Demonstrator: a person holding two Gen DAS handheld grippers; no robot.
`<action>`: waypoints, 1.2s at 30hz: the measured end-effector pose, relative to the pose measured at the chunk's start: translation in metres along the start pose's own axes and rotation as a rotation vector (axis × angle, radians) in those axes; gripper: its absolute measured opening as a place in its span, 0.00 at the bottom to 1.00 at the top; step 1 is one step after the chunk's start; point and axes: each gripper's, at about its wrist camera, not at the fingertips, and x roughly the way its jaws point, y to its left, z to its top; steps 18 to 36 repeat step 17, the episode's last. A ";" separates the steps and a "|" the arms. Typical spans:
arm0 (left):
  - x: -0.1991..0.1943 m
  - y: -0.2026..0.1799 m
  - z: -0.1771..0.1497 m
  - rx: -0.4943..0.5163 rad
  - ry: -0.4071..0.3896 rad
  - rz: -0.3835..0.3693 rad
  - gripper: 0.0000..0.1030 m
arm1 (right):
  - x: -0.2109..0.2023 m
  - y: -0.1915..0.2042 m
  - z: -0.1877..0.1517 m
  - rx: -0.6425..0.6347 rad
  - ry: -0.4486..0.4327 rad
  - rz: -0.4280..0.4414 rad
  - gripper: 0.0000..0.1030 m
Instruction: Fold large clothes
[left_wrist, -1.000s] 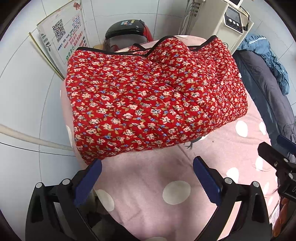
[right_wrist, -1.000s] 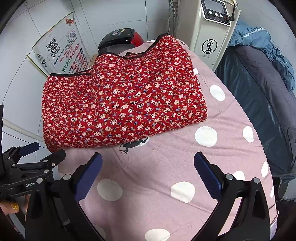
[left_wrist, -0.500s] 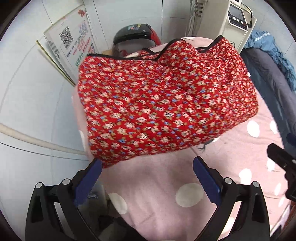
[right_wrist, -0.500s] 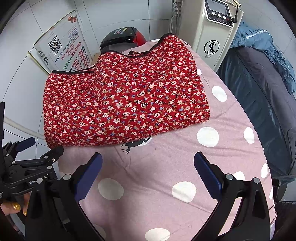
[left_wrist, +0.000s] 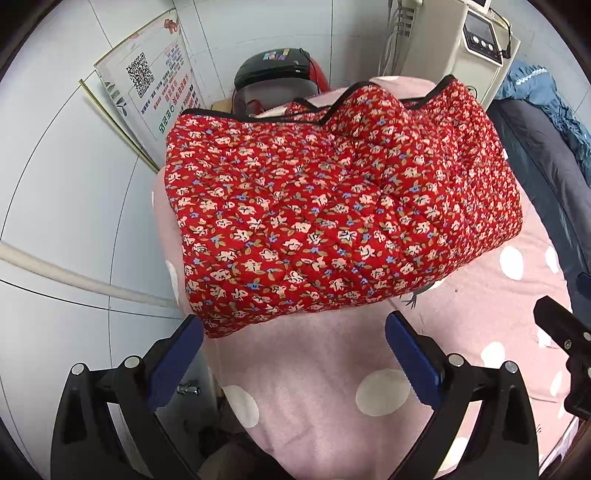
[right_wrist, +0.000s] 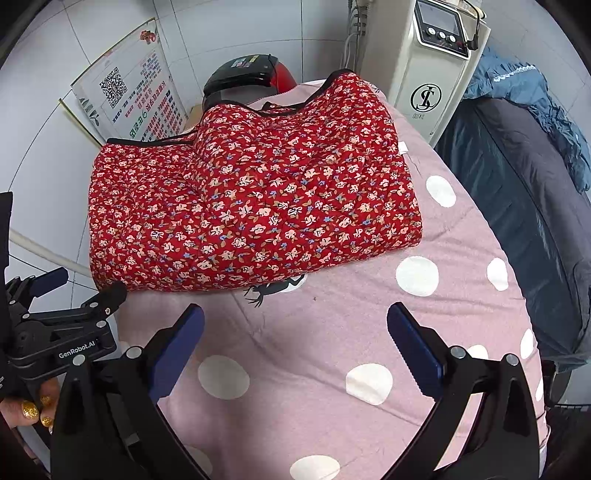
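Observation:
A red quilted garment with small flowers and black trim lies folded into a thick rectangle on the far part of a pink table cover with white dots. It also shows in the right wrist view. My left gripper is open and empty, just in front of the garment's near left corner. My right gripper is open and empty, over the bare cover in front of the garment. The left gripper shows at the left edge of the right wrist view.
A white machine with a control panel stands behind the table at the right. A red and black appliance and a printed sign with a QR code stand against the tiled wall. Dark and blue fabric lies to the right.
The left gripper has moved closer to the garment's near left corner and shifted its view to the right. The right gripper has barely moved. The garment has stayed in place.

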 end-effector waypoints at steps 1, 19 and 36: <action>-0.001 0.000 -0.001 0.003 -0.008 0.003 0.94 | 0.000 0.000 0.000 0.000 0.000 0.000 0.95; 0.003 -0.001 -0.004 0.017 0.022 0.024 0.94 | 0.000 0.008 0.001 -0.023 0.005 -0.001 0.95; 0.003 -0.001 -0.004 0.017 0.022 0.024 0.94 | 0.000 0.008 0.001 -0.023 0.005 -0.001 0.95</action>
